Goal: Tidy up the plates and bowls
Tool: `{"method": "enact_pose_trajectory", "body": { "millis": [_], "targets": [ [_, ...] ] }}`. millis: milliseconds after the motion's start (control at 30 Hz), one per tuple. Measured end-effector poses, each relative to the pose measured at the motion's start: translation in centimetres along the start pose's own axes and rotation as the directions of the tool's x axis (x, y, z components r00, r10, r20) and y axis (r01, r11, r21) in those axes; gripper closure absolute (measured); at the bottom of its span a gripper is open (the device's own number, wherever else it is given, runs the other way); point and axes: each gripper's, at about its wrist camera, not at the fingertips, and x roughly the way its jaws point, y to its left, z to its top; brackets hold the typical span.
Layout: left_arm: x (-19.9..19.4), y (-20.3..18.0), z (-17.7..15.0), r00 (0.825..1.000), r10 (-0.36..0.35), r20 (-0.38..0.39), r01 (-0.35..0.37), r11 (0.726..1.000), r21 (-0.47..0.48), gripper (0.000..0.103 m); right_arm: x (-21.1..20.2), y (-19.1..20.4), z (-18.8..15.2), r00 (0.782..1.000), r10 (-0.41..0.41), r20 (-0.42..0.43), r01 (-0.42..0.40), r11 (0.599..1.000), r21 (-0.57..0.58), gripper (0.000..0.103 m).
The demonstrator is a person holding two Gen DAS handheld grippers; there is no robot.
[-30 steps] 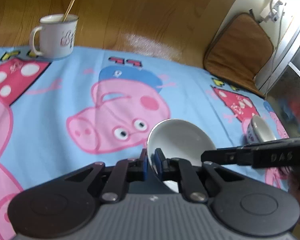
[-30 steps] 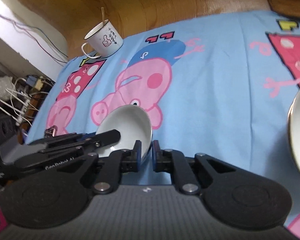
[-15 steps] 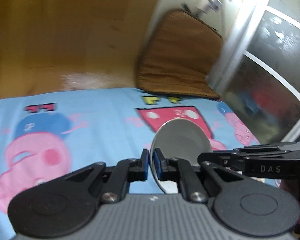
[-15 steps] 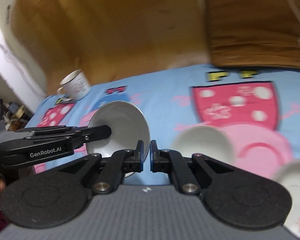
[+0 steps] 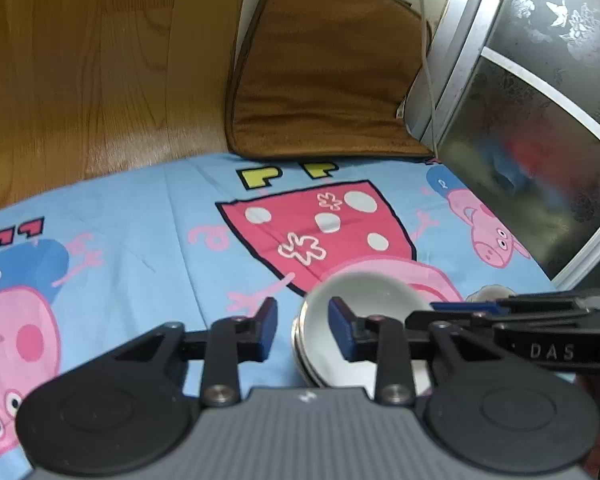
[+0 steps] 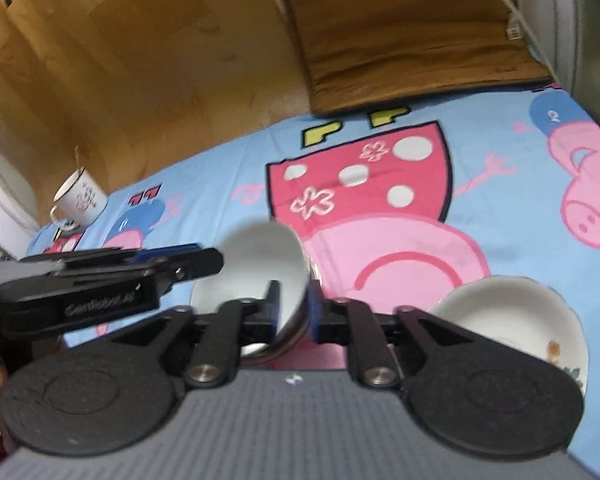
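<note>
A white bowl [image 5: 364, 304] [image 6: 260, 260] rests nested on another bowl, whose rim shows just under it, on the blue cartoon cloth [image 5: 140, 220]. My left gripper [image 5: 303, 330] straddles the bowl's left rim; its jaws are opening and the blue pads stand off the rim. My right gripper [image 6: 294, 312] straddles the opposite rim, its jaws also opening, with the rim between the pads and a small gap showing. Each gripper shows side-on in the other's view. A flower-patterned white bowl [image 6: 512, 316] sits just right of the stack.
A white mug [image 6: 82, 200] with a spoon stands far left on the cloth. A brown cushion [image 5: 324, 80] leans at the back beside a metal-framed glass door [image 5: 540, 120]. A wooden floor [image 5: 80, 80] lies beyond the cloth. A small bowl [image 5: 492, 292] peeks from behind the right gripper.
Both grippers carried the white bowl to the right across the cloth, away from the mug, and set it onto another bowl. Both jaws have parted from the rim.
</note>
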Motion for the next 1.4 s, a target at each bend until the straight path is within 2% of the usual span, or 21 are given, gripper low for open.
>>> {"method": "enact_pose_trajectory", "body": {
  "millis": [233, 400, 700, 833, 1000, 1267, 1333, 1400],
  "targets": [
    [-1.5, 0.5, -0.4, 0.996, 0.080, 0.048, -0.082, 0.996, 0.041, 0.069, -1.8, -0.1, -0.1, 0.998, 0.029, 0.053, -0.029, 1.000, 0.012, 0.074],
    [-2.5, 1.3, -1.5, 0.990, 0.129, 0.058, -0.132, 0.990, 0.053, 0.069, -3.2, 1.8, -1.1, 0.995, 0.040, 0.091, -0.033, 0.996, -0.078, 0.074],
    [-4.0, 2.7, -2.3, 0.984, 0.158, 0.082, -0.161, 0.986, 0.034, 0.066, -3.8, 4.4, -1.8, 0.994, 0.087, 0.070, -0.076, 0.986, -0.146, 0.074],
    [-4.4, 3.2, -2.6, 0.983, 0.160, 0.089, -0.163, 0.986, 0.026, 0.066, -3.4, 5.1, -1.9, 0.995, 0.087, 0.057, -0.078, 0.985, -0.154, 0.074],
    [-5.2, 3.7, -3.0, 0.983, 0.150, 0.109, -0.153, 0.988, 0.020, 0.060, -2.9, 5.7, -1.9, 0.996, 0.081, 0.046, -0.073, 0.985, -0.154, 0.073],
    [-5.6, 3.5, -3.1, 0.985, 0.104, 0.137, -0.108, 0.994, 0.024, 0.041, -3.6, 6.4, -2.1, 0.996, 0.060, 0.071, -0.048, 0.987, -0.153, 0.058],
    [-5.7, 3.3, -3.2, 0.985, 0.092, 0.144, -0.096, 0.995, 0.023, 0.023, -4.2, 6.1, -2.4, 0.995, 0.062, 0.082, -0.051, 0.991, -0.127, 0.054],
    [-6.0, 3.0, -3.1, 0.983, 0.071, 0.170, -0.078, 0.996, 0.031, 0.013, -4.8, 5.7, -3.0, 0.993, 0.045, 0.111, -0.033, 0.994, -0.107, 0.054]
  ]
}}
